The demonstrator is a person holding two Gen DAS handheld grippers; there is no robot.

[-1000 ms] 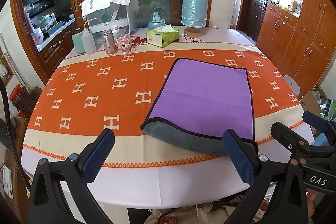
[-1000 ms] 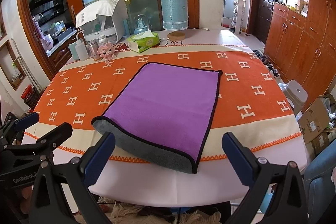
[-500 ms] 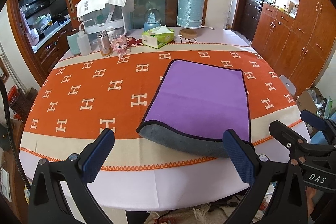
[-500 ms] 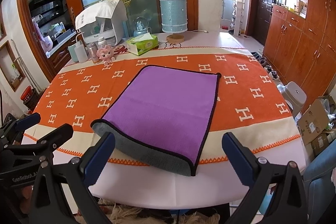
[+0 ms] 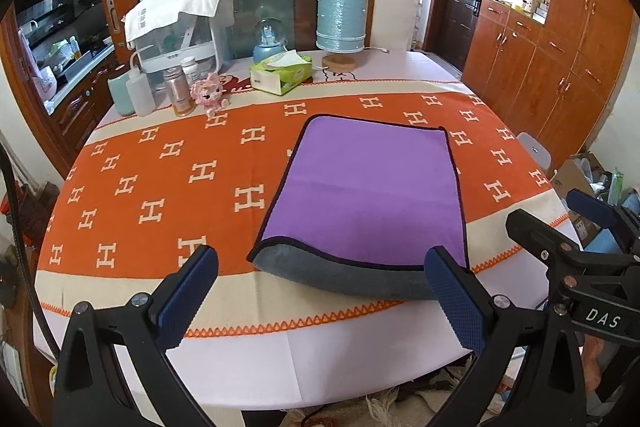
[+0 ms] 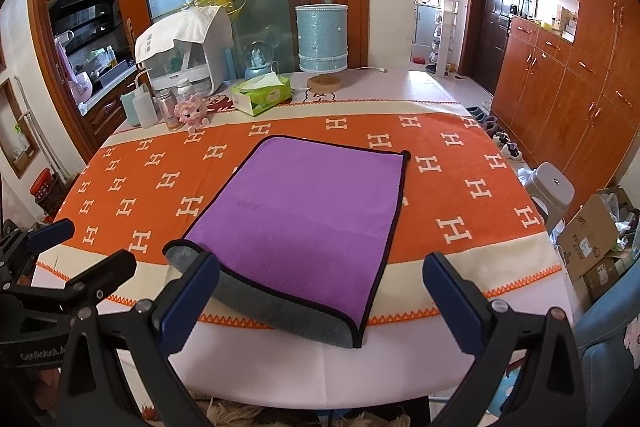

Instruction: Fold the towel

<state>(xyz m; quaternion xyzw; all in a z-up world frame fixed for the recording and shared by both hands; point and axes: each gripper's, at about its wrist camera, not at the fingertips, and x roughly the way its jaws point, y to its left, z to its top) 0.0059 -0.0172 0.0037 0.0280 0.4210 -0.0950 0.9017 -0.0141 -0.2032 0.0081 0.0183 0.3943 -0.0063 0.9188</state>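
A purple towel [image 5: 372, 191] with a dark hem and grey underside lies flat on the orange patterned tablecloth [image 5: 160, 179]; it also shows in the right wrist view [image 6: 308, 215]. Its near edge is folded over, showing a grey band [image 5: 344, 275]. My left gripper [image 5: 320, 295] is open and empty, held above the table's near edge just short of the towel. My right gripper [image 6: 320, 299] is open and empty, over the towel's near edge. Each gripper shows at the side of the other's view.
At the table's far side stand a green tissue box [image 5: 280, 73], a blue lamp [image 5: 342, 19], bottles [image 5: 140, 91], a pink toy [image 5: 208, 95] and a white appliance [image 5: 180, 27]. Wooden cabinets [image 5: 560, 67] stand at the right. A grey stool [image 6: 552, 187] and cardboard boxes [image 6: 588, 239] are on the floor.
Both grippers have drawn back slightly from the table, so the towel sits a little farther off. The towel has not moved. Both grippers stay open.
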